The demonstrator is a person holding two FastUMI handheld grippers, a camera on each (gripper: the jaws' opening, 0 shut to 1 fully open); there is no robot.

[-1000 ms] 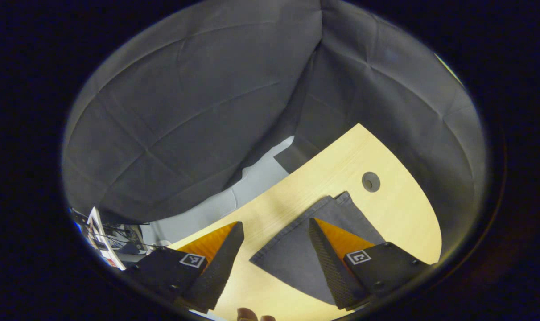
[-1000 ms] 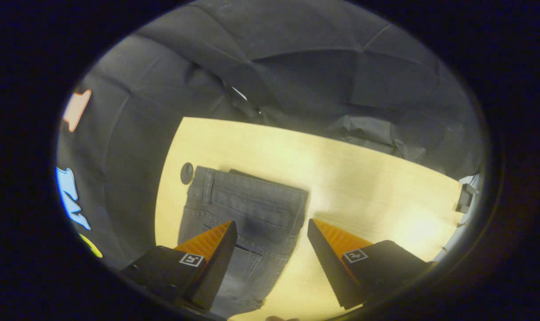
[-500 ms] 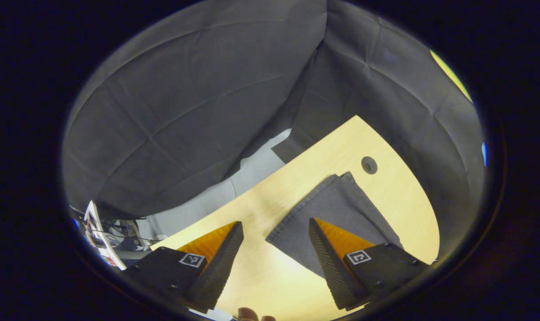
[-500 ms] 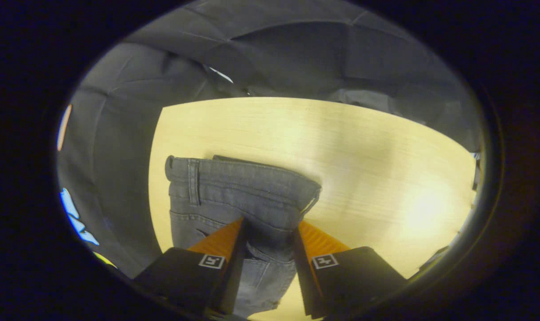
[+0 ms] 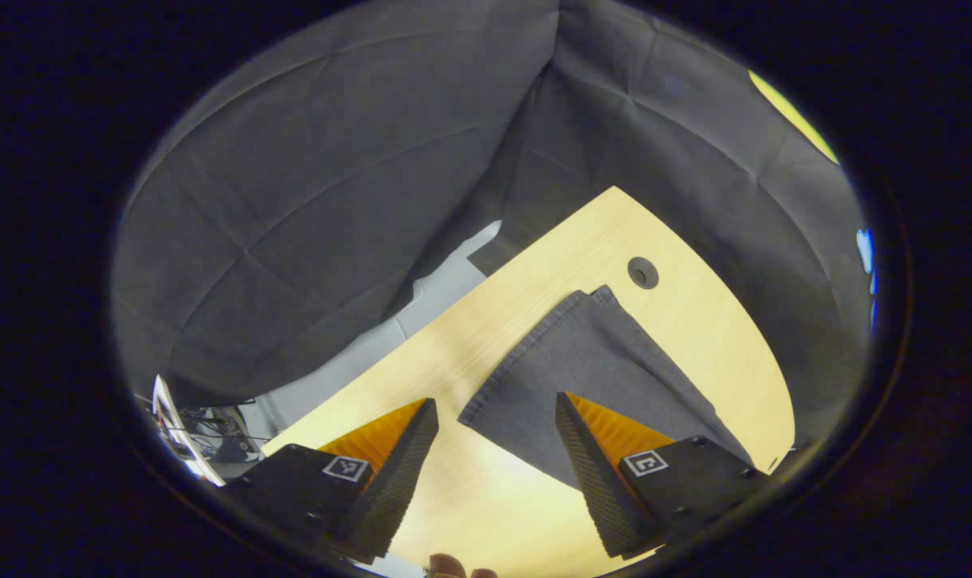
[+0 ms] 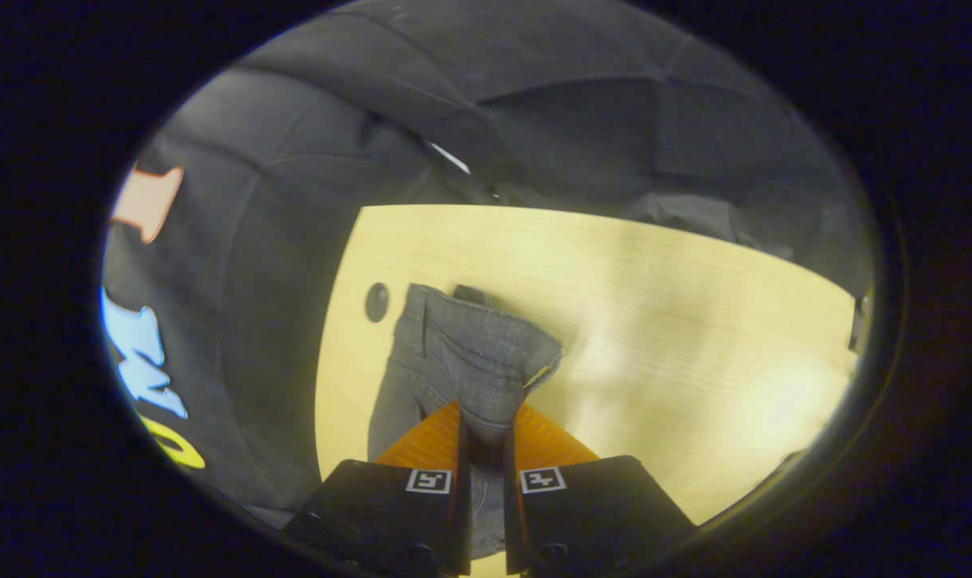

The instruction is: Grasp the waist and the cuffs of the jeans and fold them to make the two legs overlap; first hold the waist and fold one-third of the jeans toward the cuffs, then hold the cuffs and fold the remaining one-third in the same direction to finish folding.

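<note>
Jeans [image 6: 461,353] lie on the wooden table [image 6: 654,305], waist end bunched and lifted near the grommet hole [image 6: 376,301]. Right gripper [image 6: 486,437] is clenched on the denim just below the waistband, both fingers pressing the fabric. In the left gripper view the cuff end [image 5: 590,369] lies flat, legs look stacked one over the other, hem edge toward the table's near-left side. Left gripper [image 5: 494,449] is wide apart, gripping nothing, one finger over the cloth, the other over bare wood.

Judgement: leg overlap looks done; waist is in hand, so the one-third fold toward the cuffs reads as current; cuff fold remains.

Room: broad bare tabletop to the right of the jeans. Table edge and booth wall [image 6: 237,265] close on the grommet side.
</note>
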